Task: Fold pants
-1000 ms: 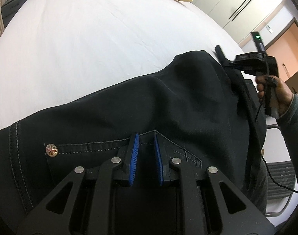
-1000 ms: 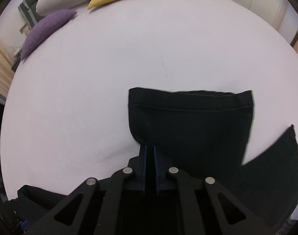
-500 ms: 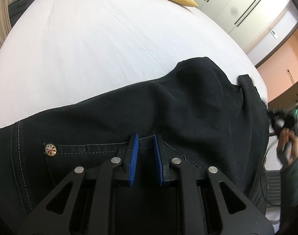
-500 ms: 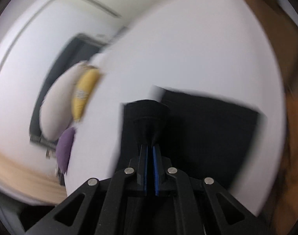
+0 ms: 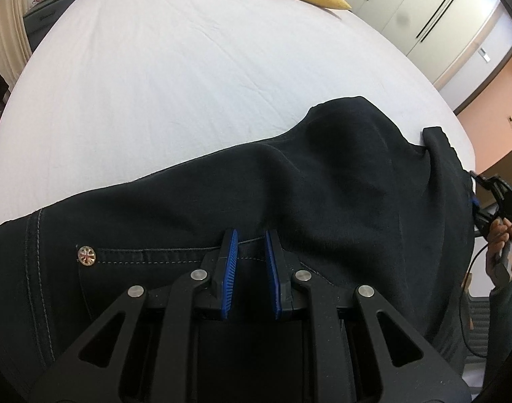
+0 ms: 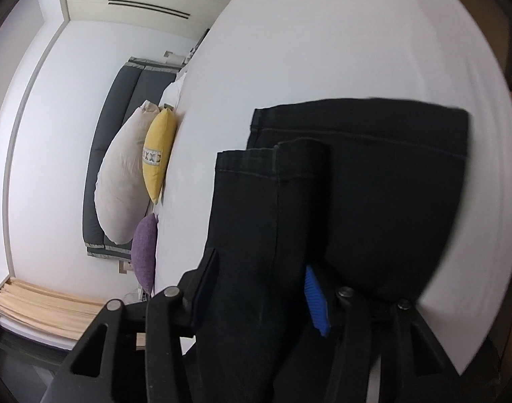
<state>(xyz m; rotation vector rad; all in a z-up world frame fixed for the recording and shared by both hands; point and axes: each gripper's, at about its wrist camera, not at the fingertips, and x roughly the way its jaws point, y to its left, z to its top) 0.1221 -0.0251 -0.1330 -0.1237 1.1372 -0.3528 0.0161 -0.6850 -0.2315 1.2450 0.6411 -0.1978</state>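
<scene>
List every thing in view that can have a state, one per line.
pants: spread on the bed, rumpled, leg ends lifted
bed: sheet smooth
left gripper: nearly shut, over the pocket seam
right gripper: jaws opening, leg end between them
wardrobe doors: shut

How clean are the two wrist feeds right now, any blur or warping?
Left wrist view: sharp, evenly lit, the bed bulging from fisheye; black pants show little detail. Right wrist view: rolled sideways, pant hems slightly smeared, pillows crisp.
</scene>
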